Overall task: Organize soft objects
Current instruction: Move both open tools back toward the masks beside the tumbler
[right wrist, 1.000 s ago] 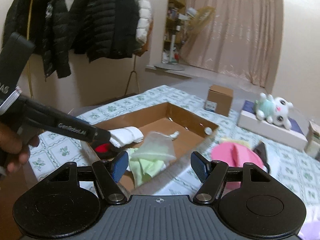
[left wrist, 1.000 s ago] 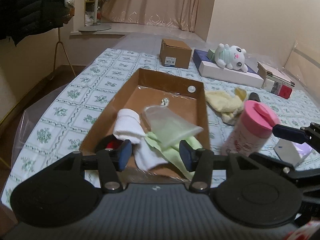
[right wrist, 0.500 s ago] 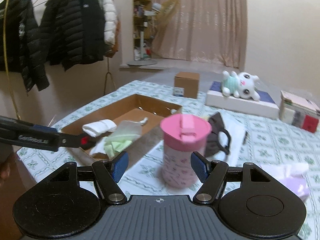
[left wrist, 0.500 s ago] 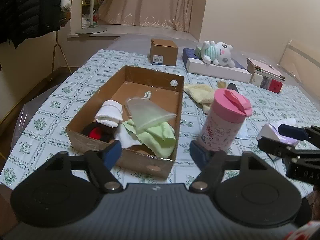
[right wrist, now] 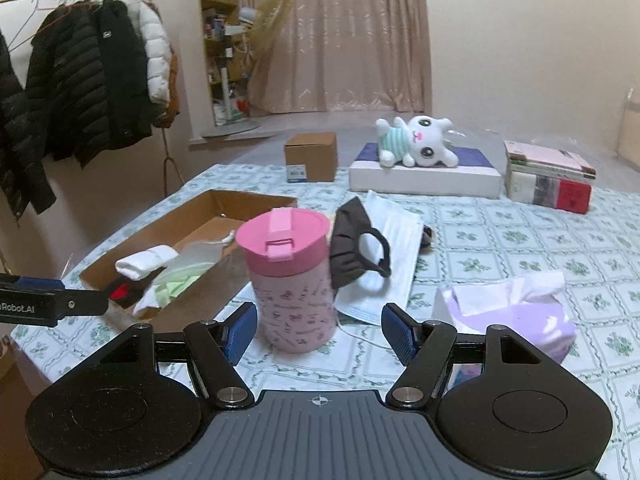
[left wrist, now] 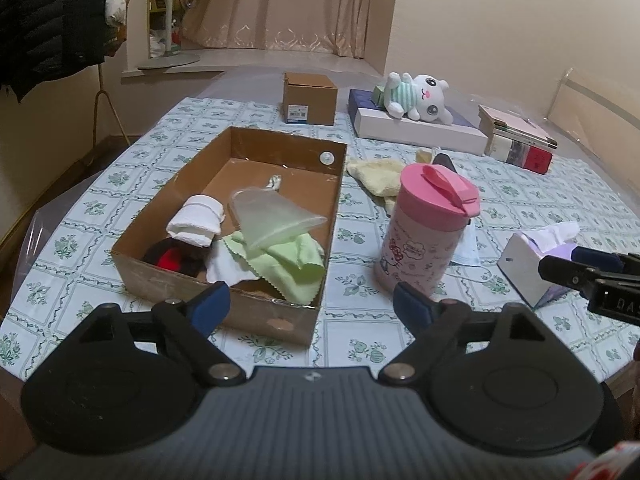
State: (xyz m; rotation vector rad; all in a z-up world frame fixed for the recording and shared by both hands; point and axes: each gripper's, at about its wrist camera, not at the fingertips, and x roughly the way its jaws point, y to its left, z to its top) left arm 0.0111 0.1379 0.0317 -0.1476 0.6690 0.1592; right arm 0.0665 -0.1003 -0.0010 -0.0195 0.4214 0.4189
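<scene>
An open cardboard box (left wrist: 334, 200) (right wrist: 180, 220) holds a rolled white towel (left wrist: 196, 220), a clear pouch (left wrist: 272, 218), a green cloth (left wrist: 288, 256) and a black and red item (left wrist: 172, 258). A yellow cloth (left wrist: 380, 176) lies right of the box. A black mask (right wrist: 356, 248) and a blue-white mask (right wrist: 396, 240) lie behind the pink cup (right wrist: 290, 276) (left wrist: 428, 228). A plush bunny (right wrist: 416, 146) lies on a white box. My left gripper (left wrist: 312, 306) is open and empty in front of the cardboard box. My right gripper (right wrist: 320, 330) is open and empty, near the cup.
A purple tissue pack (right wrist: 516, 312) sits at the right. A small brown box (right wrist: 312, 156), a flat white box (right wrist: 424, 176) and stacked books (right wrist: 548, 176) stand at the far side. Coats (right wrist: 88, 80) hang at the left. The table edge is close in front.
Both grippers have pulled back and up from the cardboard box. The left gripper has opened wider. The right gripper has swung right, so the pink cup now sits between its fingers.
</scene>
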